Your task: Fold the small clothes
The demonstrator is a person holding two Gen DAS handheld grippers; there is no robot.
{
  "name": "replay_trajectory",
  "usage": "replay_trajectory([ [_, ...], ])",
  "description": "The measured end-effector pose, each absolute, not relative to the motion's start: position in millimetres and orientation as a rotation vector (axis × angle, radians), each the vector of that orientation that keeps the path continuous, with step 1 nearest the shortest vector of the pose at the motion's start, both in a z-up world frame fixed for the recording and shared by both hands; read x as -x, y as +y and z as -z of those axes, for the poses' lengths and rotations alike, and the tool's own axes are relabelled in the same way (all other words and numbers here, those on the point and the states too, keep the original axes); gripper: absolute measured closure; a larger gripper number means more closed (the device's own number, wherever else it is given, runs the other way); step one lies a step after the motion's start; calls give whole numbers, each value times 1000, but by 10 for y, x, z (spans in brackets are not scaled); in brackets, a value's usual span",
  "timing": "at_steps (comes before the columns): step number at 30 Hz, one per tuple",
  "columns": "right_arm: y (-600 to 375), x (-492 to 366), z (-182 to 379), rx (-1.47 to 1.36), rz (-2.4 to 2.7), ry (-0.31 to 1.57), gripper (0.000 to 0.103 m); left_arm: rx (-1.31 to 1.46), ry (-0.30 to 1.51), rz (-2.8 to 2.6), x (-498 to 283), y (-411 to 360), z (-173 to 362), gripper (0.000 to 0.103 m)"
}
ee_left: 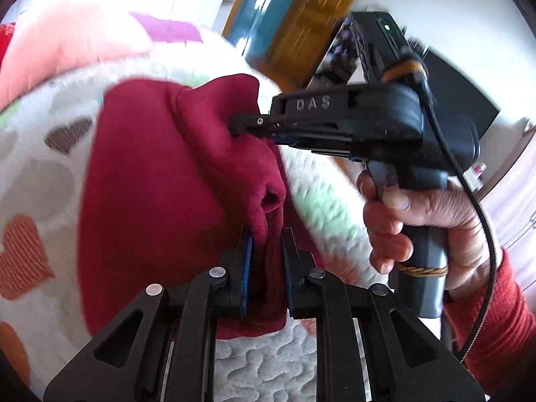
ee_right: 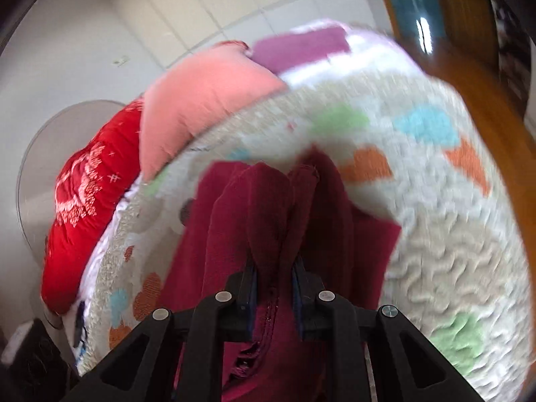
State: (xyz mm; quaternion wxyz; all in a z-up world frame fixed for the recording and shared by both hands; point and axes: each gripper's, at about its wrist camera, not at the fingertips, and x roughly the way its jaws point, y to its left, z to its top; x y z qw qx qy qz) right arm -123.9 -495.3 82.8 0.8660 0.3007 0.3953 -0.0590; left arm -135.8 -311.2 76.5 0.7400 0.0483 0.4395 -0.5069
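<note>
Nearest the left wrist camera, the left gripper [ee_left: 267, 261] is closed on a bunched edge of the dark red garment [ee_left: 160, 194], with cloth pinched between its blue-lined fingers [ee_left: 247, 261]. The right gripper [ee_right: 274, 281] likewise clamps a gathered ridge of the same garment in its own view, and appears from the side in the left view with its tip buried in the fabric. The two grips are apart along the cloth, which probably serves to keep one edge taut so it can be carried over as a fold; the fold does not look finished, since the fabric is still rumpled. The garment lies on a white fleece blanket [ee_right: 452, 251] printed with coloured hearts, which serves as the folding surface. Further off on the blanket's far side rest a pink cushion [ee_right: 204, 100] and a red quilted item [ee_right: 83, 201]. Beyond these stand a tiled wall and a wooden door frame.
</note>
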Motion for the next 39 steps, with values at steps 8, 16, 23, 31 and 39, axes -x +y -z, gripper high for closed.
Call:
replay_trajectory([
  [8,-5117,1443,-633,-803,33,739,53,-130,886,1139,1394,-2730,-1212,81],
  [16,-4994,1277,-695,-698,105,747,84,-199,869,981,1131,-2563,-1064,79],
  [23,-5114,1321,-874,-514,267,770,94,-243,914,993,1265,-2642,-711,79],
  [31,-4980,1793,-1095,-658,150,702,47,-235,925,994,1238,-2715,-648,79],
  [39,-4608,1751,-805,-609,102,798,85,-226,929,968,1341,-2665,-731,79],
])
